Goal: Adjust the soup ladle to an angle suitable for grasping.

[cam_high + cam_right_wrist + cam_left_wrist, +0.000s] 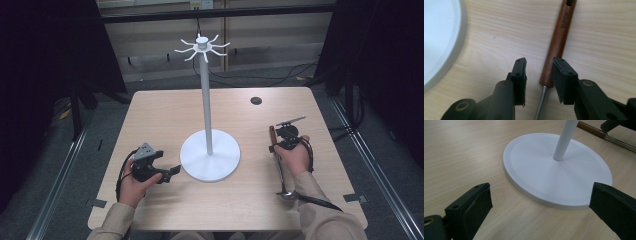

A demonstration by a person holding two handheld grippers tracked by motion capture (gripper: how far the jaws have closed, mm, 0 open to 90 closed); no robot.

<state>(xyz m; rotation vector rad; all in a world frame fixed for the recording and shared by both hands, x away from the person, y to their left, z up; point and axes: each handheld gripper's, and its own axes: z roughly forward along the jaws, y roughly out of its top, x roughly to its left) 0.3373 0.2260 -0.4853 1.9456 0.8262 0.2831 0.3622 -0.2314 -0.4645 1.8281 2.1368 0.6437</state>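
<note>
Right tool (539, 72) straddles the ladle's wooden handle (560, 42), jaws apart, not yet clamped.
The ladle (280, 165) lies flat on the desk (160, 115) beside the white stand (209, 155); closing squarely across the handle should prevent rolling. Left tool (541, 207) rests released.

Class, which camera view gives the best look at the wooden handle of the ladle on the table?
The right gripper view: the wooden handle lies close up between the open jaws, its hanging hole and stamped lettering visible. The high view shows the handle small beside the right gripper. The left gripper view catches its end at the top edge.
</note>
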